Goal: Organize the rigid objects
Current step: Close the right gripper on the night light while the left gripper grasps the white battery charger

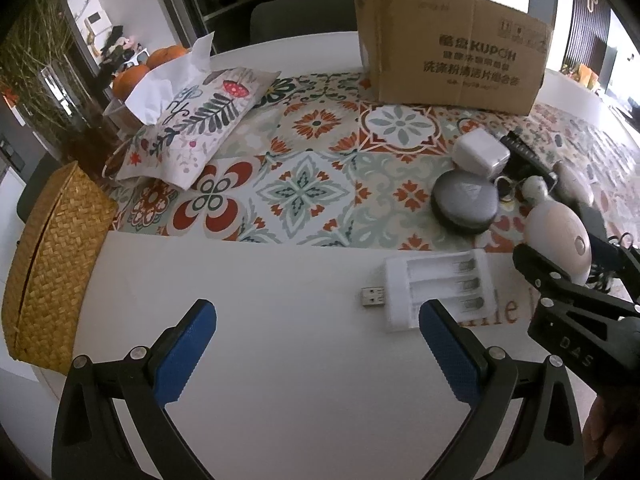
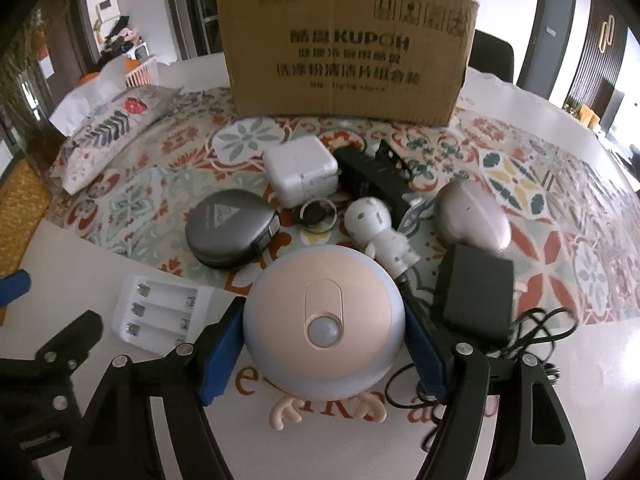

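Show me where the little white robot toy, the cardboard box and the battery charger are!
white robot toy [image 2: 370,214]: right wrist view, on its round head.
cardboard box [image 2: 348,60]: right wrist view, on its printed front wall.
battery charger [image 1: 436,284]: left wrist view, on its empty slots.

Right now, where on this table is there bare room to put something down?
Bare white table lies between the woven basket and the battery charger. The patterned mat is free beside the floral pouch. It is crowded around the round lamp.
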`<state>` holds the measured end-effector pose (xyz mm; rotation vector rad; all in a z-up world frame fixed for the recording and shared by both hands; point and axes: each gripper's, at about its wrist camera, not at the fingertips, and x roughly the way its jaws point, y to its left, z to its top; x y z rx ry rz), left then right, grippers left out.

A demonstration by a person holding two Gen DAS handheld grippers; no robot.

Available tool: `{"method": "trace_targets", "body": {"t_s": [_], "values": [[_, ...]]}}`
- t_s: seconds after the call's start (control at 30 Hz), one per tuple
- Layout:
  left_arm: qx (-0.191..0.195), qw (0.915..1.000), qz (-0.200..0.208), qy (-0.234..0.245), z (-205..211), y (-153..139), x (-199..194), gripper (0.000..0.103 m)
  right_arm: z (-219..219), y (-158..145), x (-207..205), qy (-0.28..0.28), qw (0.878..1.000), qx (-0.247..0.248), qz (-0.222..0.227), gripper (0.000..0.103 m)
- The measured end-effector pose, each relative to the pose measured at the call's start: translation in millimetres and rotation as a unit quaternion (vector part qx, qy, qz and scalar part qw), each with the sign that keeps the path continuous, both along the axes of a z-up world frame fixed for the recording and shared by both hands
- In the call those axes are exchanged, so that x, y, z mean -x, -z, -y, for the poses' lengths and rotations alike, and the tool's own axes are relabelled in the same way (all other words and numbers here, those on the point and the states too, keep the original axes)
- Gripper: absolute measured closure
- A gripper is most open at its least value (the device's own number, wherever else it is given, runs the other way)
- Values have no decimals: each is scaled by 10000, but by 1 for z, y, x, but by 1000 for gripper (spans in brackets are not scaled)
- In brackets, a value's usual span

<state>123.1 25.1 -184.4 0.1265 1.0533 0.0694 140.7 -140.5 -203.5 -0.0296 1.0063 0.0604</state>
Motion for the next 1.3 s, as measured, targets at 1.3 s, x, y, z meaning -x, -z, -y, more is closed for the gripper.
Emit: {"method": "trace_targets", "body": {"t_s": [1.3], "values": [[747,9971,99,73,56,35,-1,27,41,-15,18,-389,9984,313,264,28]]}}
